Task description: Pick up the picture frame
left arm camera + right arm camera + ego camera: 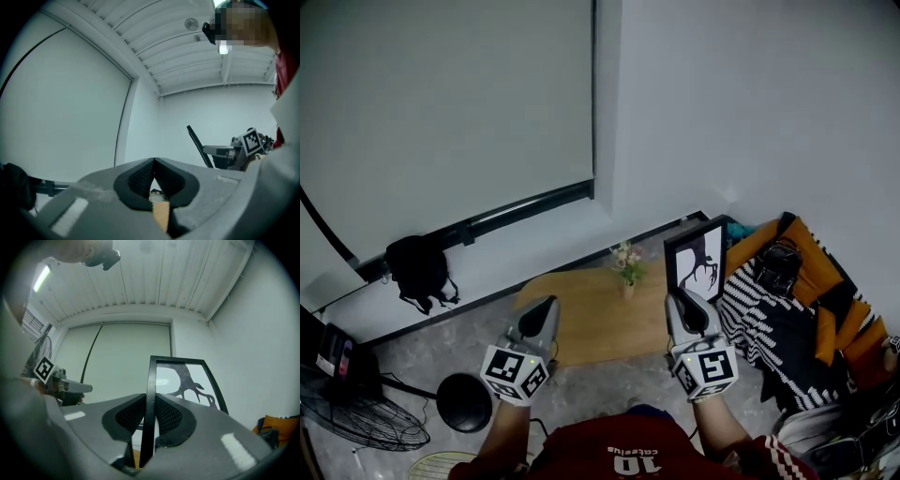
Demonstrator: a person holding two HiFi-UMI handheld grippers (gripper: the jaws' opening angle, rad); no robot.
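The picture frame (696, 261) is black-edged, with a dark branching figure on white. It stands upright above the right end of the oval wooden table (581, 323). My right gripper (682, 298) is shut on its left edge; in the right gripper view the black edge (151, 380) runs straight up between the ribbed pads (131, 416), which press on it. My left gripper (546, 307) hovers over the table's left part, its jaws together with nothing in them (153, 161). From the left gripper view, the frame (198, 145) shows edge-on beside the right gripper (225, 152).
A small vase of flowers (626, 267) stands on the table's far edge, left of the frame. A striped cloth (769, 328) and orange cushions (825, 262) lie at the right. A black bag (420, 270) sits by the wall. A fan (356, 422) and a round black base (464, 403) are at the lower left.
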